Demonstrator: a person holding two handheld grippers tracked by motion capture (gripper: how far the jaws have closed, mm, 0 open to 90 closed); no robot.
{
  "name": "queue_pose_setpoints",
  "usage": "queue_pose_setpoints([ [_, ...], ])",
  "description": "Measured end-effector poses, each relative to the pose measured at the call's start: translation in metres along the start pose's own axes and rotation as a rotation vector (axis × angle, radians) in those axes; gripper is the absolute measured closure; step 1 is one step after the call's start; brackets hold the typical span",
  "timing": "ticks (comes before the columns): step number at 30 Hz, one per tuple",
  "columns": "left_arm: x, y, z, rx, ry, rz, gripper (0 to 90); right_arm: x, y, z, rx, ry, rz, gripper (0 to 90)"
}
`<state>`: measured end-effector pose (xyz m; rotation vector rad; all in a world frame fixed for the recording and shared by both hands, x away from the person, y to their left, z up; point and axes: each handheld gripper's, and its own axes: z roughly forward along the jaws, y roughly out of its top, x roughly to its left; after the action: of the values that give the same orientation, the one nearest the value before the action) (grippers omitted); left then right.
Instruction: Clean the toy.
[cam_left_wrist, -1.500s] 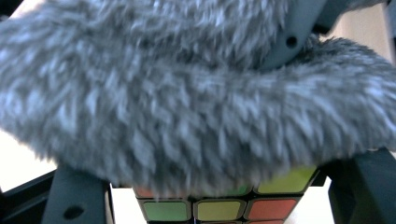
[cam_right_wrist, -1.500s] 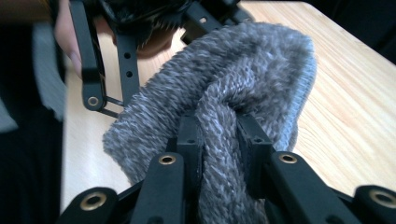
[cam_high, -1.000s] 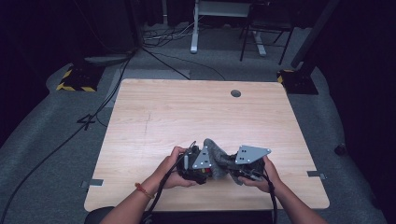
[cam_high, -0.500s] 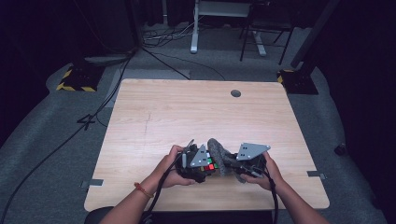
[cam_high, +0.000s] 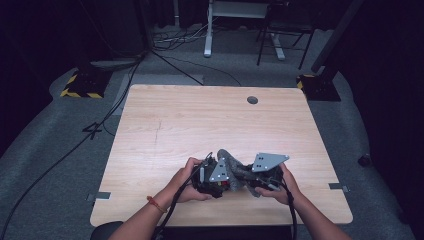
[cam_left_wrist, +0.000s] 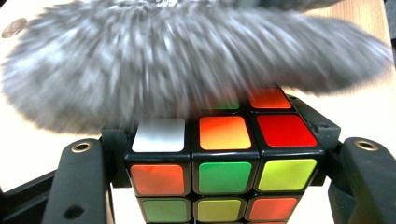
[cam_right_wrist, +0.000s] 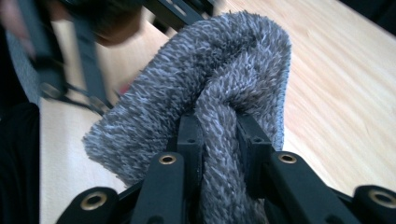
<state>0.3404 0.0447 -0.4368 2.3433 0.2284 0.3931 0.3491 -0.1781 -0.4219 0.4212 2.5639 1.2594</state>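
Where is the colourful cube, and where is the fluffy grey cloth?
Puzzle cube (cam_left_wrist: 223, 161): left gripper view, on its middle column near the top front edge.
Fluffy grey cloth (cam_right_wrist: 219, 70): right gripper view, on the bunched upper fold.

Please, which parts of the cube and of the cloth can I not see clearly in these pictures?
- Multicoloured puzzle cube, left gripper view: its lower rows are cut off by the bottom edge; its far top row is hidden under the fluffy grey cloth, itself motion-blurred.
- Cloth, right gripper view: its pinched part is hidden between the right gripper jaws.
- High view: the cube is too small, hidden behind the left gripper.
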Motion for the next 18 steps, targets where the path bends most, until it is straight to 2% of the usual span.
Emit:
queue_pose_setpoints([
  [5,0.006,0.0,-0.012,-0.069,-0.001,-0.02,33.4,-0.014,-0.011,0.002,0.034,-0.012,0.052,74.7],
  [7,0.005,0.0,-0.014,-0.095,-0.005,-0.024,33.3,-0.016,-0.013,0.003,0.014,0.02,0.069,74.5],
  [9,0.004,-0.001,-0.014,-0.117,-0.019,-0.03,33.3,-0.013,-0.01,0.002,-0.037,0.064,0.077,74.5],
  [11,0.005,-0.002,-0.013,-0.122,-0.023,-0.03,33.2,-0.011,-0.008,0.001,-0.044,0.059,0.065,74.6],
  [14,0.003,-0.003,-0.011,-0.11,-0.009,-0.023,33.0,-0.013,-0.01,-0.002,-0.086,0.087,0.099,74.8],
  [18,0.002,-0.002,-0.009,-0.099,-0.008,-0.019,32.9,-0.01,-0.005,-0.009,-0.14,0.099,0.096,75.0],
])
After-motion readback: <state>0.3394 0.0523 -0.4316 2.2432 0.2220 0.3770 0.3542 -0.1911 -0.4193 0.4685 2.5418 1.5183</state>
